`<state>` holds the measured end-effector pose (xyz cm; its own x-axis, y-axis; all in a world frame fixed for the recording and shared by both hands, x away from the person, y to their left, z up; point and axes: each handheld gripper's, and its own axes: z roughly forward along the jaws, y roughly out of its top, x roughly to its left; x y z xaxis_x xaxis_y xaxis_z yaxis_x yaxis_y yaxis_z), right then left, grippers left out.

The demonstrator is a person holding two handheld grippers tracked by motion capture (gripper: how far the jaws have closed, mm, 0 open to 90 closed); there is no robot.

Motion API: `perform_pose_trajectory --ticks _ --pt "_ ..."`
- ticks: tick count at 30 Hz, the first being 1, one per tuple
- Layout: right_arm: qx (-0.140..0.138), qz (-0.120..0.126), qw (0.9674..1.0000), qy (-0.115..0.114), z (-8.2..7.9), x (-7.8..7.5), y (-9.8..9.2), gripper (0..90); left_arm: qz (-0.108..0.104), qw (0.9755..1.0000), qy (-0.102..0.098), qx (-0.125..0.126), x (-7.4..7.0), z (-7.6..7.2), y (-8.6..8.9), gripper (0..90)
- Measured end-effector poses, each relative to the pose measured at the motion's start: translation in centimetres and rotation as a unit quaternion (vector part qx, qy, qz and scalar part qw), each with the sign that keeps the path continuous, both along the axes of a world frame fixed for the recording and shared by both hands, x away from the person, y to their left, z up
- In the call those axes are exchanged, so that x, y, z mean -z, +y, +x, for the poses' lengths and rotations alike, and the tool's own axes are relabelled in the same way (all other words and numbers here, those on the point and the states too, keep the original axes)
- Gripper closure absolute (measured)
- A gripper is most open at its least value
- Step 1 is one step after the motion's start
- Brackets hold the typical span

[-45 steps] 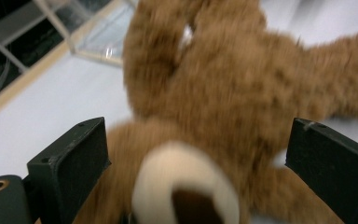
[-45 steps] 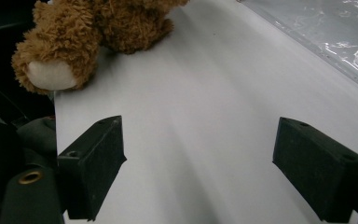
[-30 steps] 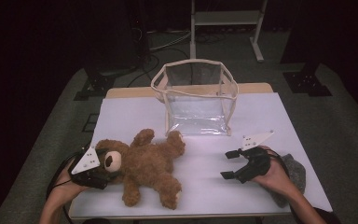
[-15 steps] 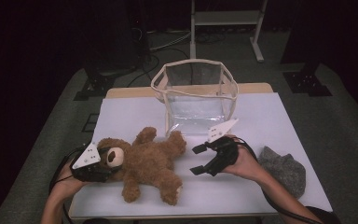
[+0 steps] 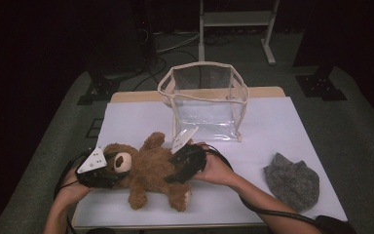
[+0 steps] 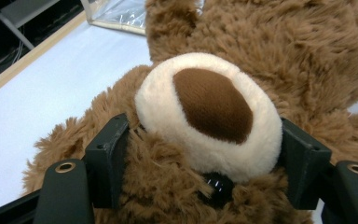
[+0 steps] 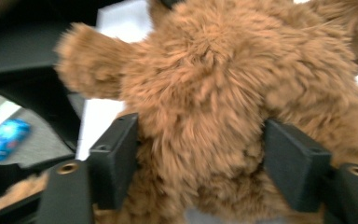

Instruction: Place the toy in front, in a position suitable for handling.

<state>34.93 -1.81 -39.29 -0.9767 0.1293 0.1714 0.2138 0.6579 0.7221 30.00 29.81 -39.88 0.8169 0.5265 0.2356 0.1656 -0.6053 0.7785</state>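
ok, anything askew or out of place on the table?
Nothing damaged or spilled. The teddy bear lies sprawled on its back between both grippers, the clear bag stands upright and open, and a grey knit hat sits crumpled near the right edge.

teddy bear (image 5: 146,168) front left on table (image 5: 272,126); bag (image 5: 205,100) behind it; cap (image 5: 292,181) right.

Both grippers are black. The left gripper (image 5: 108,171) and right gripper (image 5: 177,168) each carry a pale grey three-cornered plate dotted with small dark marks. A black cable (image 5: 272,213) trails from each. In the gripper views, the jaws are blocky, matte black, with a brass-ringed hole at each base. The forearms are bare.
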Motion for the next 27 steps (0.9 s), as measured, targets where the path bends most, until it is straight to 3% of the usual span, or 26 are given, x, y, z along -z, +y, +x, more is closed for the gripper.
perform_pose_trajectory --ticks 7,8,19,27 --pt "0.011 -0.018 0.9998 0.000 0.5 0.3 0.4 47.7 0.004 1.0000 0.005 0.000 -0.1 0.3 -0.5 30.6" --pt "0.013 -0.019 0.9997 0.010 0.6 0.6 0.3 53.2 0.006 1.0000 0.004 -0.002 -0.1 0.2 -0.6 30.8" --pt "0.006 -0.001 1.0000 0.003 0.8 0.0 -0.2 75.5 0.014 0.9998 0.002 -0.013 -0.8 -0.2 -0.8 32.3" --pt "0.008 0.007 0.9999 0.011 1.0 -1.0 -1.3 79.2 0.018 0.9997 -0.006 -0.013 -2.4 -0.9 -1.6 34.1"
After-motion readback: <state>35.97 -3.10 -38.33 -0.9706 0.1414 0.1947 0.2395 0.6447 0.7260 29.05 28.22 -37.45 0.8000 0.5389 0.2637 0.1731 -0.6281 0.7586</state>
